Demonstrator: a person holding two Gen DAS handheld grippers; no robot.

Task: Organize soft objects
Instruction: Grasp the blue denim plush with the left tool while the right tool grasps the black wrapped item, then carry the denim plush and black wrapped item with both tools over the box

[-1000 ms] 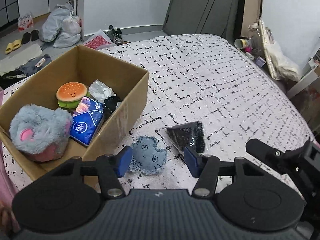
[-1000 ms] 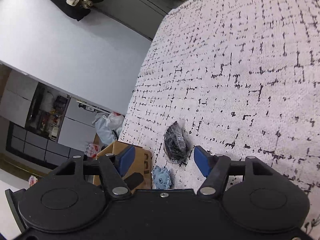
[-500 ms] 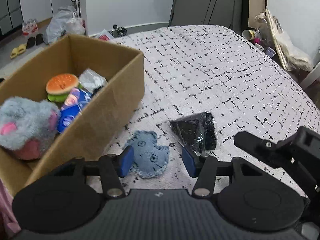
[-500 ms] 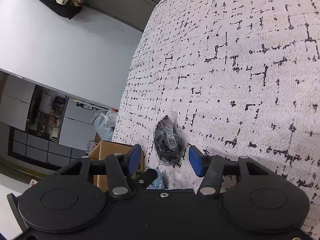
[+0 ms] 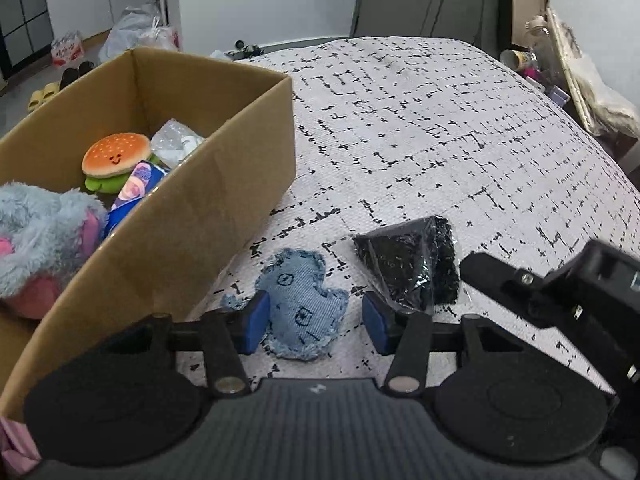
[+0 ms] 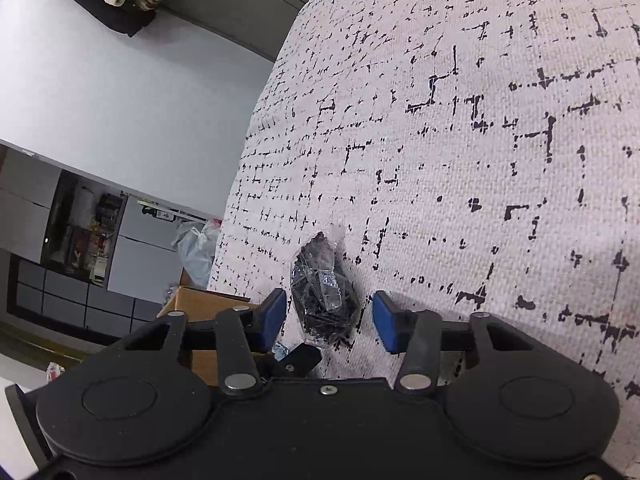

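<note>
A bed with a white, black-flecked cover [image 5: 420, 128] fills the room, with cupboards and bags on the floor beyond it.

Nearest in the left wrist view, the left gripper [image 5: 316, 322] has its blue pads on either side of the denim patch toy [image 5: 298, 308]. Its jaws are closing with the toy between them; the left-hand pad looks to touch the cloth, while a gap shows at the right-hand one, so it is not yet clamped. Just to the right of that gripper and slightly ahead lies the black packet in clear wrap [image 5: 408, 266], with the right gripper [image 6: 328, 320] straddling it, jaws also closing and daylight on both sides.

Ahead and to the left of the left gripper stands the cardboard box [image 5: 192, 216], already holding a fluffy grey plush [image 5: 44, 240], a burger plush [image 5: 114, 160], a blue tissue pack [image 5: 138, 184] and a clear bag [image 5: 174, 144]. By my reckoning most of the sorting is done; only these two pieces are left on the cover.

The box's contents appear only in the left wrist view. The right wrist view shows just a corner of the box, but gives the clearer look at the packet sitting between its own pads.
</note>
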